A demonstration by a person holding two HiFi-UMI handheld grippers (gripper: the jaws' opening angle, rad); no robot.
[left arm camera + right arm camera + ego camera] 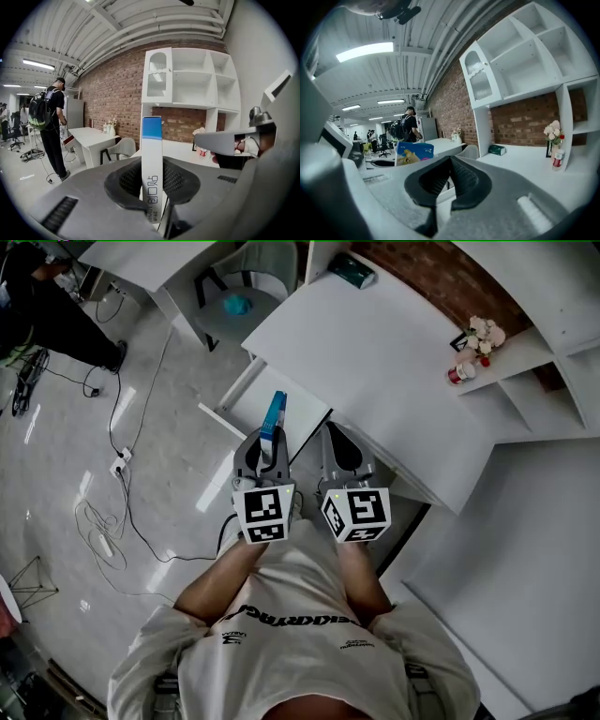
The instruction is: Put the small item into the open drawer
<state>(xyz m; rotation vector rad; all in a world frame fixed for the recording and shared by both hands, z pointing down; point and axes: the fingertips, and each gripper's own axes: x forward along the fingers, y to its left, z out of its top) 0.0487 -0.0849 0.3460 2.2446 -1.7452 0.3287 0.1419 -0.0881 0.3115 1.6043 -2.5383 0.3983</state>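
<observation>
My left gripper [271, 442] is shut on the small item, a slim white box with a blue end [274, 418]. In the left gripper view the box [152, 159] stands upright between the pads, its blue top above the jaws. My right gripper [337, 435] is beside it on the right, shut and empty. In the right gripper view its jaws [449, 161] meet with nothing between them, and the box [414, 153] shows at the left. Both hover over a white ledge [300, 409] that juts from under the white desk [375, 352]. I cannot tell whether this ledge is the drawer.
A teal tissue box [352, 270], flowers [484, 333] and a red-capped bottle [457, 374] sit on the desk. White shelving [553, 362] stands at the right, a grey chair [234, 298] behind. Cables and a power strip [119, 464] lie on the floor. A person [56, 310] stands far left.
</observation>
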